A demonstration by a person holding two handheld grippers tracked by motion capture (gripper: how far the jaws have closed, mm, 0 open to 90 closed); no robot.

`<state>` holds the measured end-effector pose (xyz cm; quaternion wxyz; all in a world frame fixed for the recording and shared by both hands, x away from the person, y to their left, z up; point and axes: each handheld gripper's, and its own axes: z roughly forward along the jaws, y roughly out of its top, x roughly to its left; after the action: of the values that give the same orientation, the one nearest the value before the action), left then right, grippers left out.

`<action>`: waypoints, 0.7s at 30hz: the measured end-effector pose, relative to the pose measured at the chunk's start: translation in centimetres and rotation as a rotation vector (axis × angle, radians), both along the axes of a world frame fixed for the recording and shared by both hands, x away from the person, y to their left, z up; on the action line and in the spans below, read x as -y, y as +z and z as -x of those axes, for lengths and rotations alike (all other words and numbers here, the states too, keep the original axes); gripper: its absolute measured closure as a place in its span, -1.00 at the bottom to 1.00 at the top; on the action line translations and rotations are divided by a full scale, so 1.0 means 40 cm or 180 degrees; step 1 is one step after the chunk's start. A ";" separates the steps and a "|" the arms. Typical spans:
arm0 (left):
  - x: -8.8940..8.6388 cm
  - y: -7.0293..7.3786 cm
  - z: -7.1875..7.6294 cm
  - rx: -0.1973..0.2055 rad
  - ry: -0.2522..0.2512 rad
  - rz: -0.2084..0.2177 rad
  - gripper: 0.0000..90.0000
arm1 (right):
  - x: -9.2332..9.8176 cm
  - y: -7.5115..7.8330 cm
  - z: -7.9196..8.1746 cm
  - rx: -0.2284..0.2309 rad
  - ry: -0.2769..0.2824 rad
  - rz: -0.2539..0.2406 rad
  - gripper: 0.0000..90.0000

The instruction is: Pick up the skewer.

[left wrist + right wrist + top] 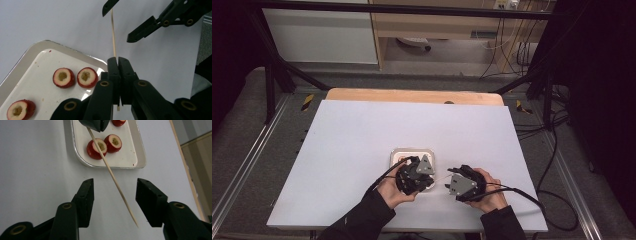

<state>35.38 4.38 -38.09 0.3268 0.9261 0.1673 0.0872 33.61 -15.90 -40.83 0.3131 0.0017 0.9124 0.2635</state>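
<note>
You had the left gripper (pixel 117 60) pressed together on a thin wooden skewer (pixel 113 35), pinching it near one end right at the near corner of the white tray (pixel 412 151), so that a short stub poked out behind the pads and the long part ran away from the tray over the pale tabletop (pixel 352 150). Your right gripper (pixel 114 195) sat just beside the tray, on the side where the skewer pointed, with its two jaws spread on either side of the free pointed end; the stick passed between them and neither pad touched it. Three hollowed red fruit pieces (pixel 63 77) lay cut side up on the tray, two of them side by side close to the pinched end of the skewer and one farther along the tray.
</note>
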 end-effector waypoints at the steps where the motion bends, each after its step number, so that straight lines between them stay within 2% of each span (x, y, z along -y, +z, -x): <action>1: 0.005 -0.001 0.000 -0.0006 -0.0017 0.0003 0.97 | 0.000 -0.002 0.000 0.0032 0.0036 0.0068 0.21; 2: 0.010 -0.002 0.001 -0.0013 -0.0024 0.0001 0.97 | 0.000 -0.004 0.000 0.0063 0.0082 0.0132 0.23; 5: 0.021 -0.003 0.002 -0.0034 -0.0056 -0.0012 0.97 | -0.002 -0.009 0.005 0.0042 0.0111 0.0182 0.32; 6: 0.025 -0.003 0.002 -0.0038 -0.0076 -0.0023 0.97 | -0.001 -0.011 0.002 0.0120 0.0199 0.0295 0.43; 7: 0.028 -0.004 0.002 -0.0044 -0.0084 -0.0036 0.97 | -0.001 -0.011 0.002 0.0120 0.0199 0.0295 0.43; 8: 0.030 -0.004 0.002 -0.0047 -0.0100 -0.0046 0.97 | -0.001 -0.011 0.005 0.0150 0.0253 0.0359 0.50; 15: 0.040 -0.005 0.005 -0.0063 -0.0153 -0.0074 0.97 | -0.003 -0.015 0.012 0.0313 0.0428 0.0482 0.75; 21: 0.041 -0.004 0.006 -0.0069 -0.0167 -0.0076 0.97 | -0.003 -0.021 0.014 0.0355 0.0583 0.0595 0.90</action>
<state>35.15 2.74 -38.26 0.3160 0.9349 0.1455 0.0706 33.05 -15.77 -41.69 0.3368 -0.1254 0.9105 0.2045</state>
